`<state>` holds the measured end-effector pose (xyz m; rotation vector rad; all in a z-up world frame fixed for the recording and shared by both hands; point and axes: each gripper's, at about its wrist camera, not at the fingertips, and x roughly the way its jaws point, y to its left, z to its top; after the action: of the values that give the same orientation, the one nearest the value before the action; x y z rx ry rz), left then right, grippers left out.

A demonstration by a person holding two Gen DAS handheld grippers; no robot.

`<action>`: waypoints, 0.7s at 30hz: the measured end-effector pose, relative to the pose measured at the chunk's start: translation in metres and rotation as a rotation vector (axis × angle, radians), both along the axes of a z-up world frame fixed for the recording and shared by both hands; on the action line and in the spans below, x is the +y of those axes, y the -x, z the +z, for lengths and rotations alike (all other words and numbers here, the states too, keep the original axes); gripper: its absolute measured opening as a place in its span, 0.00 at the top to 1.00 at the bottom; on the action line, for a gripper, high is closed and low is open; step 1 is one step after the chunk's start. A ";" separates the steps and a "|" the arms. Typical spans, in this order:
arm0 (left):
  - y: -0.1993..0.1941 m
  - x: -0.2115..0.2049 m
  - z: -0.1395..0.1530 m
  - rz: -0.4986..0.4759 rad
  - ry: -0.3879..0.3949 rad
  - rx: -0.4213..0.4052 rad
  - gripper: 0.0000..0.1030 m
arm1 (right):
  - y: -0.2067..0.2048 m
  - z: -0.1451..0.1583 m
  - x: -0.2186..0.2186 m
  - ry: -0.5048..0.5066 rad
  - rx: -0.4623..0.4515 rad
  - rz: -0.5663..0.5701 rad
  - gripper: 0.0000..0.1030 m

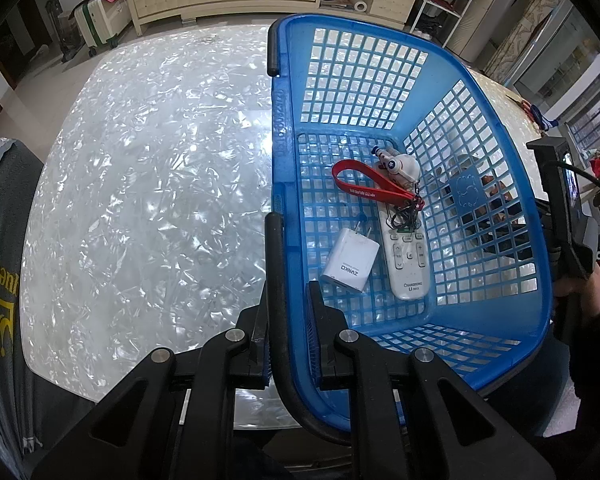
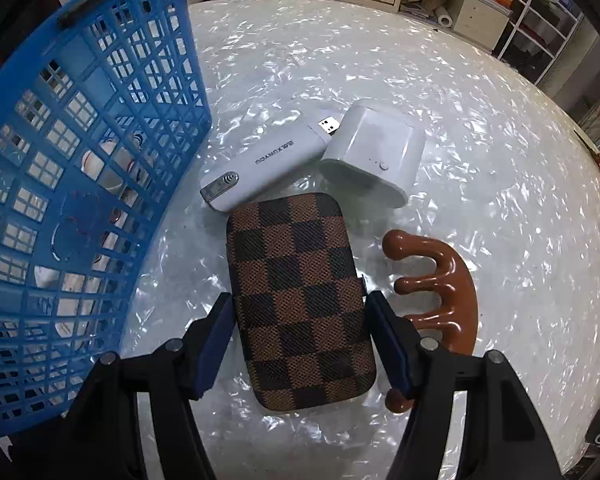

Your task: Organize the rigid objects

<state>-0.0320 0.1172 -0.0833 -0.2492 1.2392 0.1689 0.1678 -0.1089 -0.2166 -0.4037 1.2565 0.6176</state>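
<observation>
Two grippers at work over a pearly, shimmering tabletop (image 1: 148,184). On it, toward the right side in the left wrist view, a blue lattice basket (image 1: 496,292) with a black handle (image 1: 278,276). Left gripper (image 1: 288,312) clenched on that handle and the near left rim, one finger outside the wall, one inside. Lying on the basket floor: a white remote (image 1: 406,256), longest of the lot; across its upper half a red wrist strap (image 1: 364,192) tied to a small white astronaut figure (image 1: 400,166); just left of the remote, apart from it, a white ZUNKO charger (image 1: 350,260) with prongs pointing away.

Outside the basket, seen from the right wrist: a brown checkered case (image 2: 300,296) flat on the table, straddled by the right gripper (image 2: 300,332), fingers spread on either side of its near half; right pad touching or nearly touching the case edge, left pad a little clear of it, so released rather than gripping. Just right of the case, partly under the right finger, a brown wooden comb-shaped massager (image 2: 440,288). Beyond the case, a white rounded box (image 2: 374,152), with a white USB dongle (image 2: 264,168) beside it, plug end against the box.
</observation>
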 end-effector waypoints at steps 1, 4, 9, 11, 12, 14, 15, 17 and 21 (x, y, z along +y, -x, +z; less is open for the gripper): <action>0.000 0.001 0.000 0.002 0.000 0.000 0.85 | -0.001 0.001 -0.002 0.001 0.000 -0.001 0.38; 0.000 0.000 0.000 0.001 -0.004 0.001 0.85 | -0.003 0.007 -0.007 -0.009 -0.008 -0.015 0.38; 0.000 0.000 0.000 0.002 -0.008 0.001 0.85 | -0.001 0.022 -0.008 -0.020 -0.016 -0.012 0.38; 0.000 -0.001 0.000 0.002 -0.012 0.001 0.85 | 0.000 0.027 -0.009 -0.022 -0.026 -0.014 0.38; 0.000 0.000 0.000 0.003 -0.011 0.001 0.85 | 0.001 0.030 -0.009 -0.025 -0.030 -0.015 0.38; -0.001 -0.001 0.000 0.004 -0.012 0.001 0.85 | 0.002 0.038 -0.010 -0.032 -0.038 -0.016 0.38; -0.001 -0.001 0.000 0.004 -0.012 0.001 0.86 | 0.002 0.042 -0.010 -0.035 -0.044 -0.016 0.38; -0.001 -0.001 0.000 0.003 -0.014 0.001 0.86 | 0.003 0.054 -0.010 -0.046 -0.058 -0.013 0.38; -0.001 -0.001 0.001 0.002 -0.016 0.001 0.86 | 0.006 0.077 -0.012 -0.066 -0.091 -0.007 0.38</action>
<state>-0.0307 0.1160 -0.0826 -0.2364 1.2378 0.1804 0.1614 -0.1210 -0.1392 -0.3685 1.1476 0.6268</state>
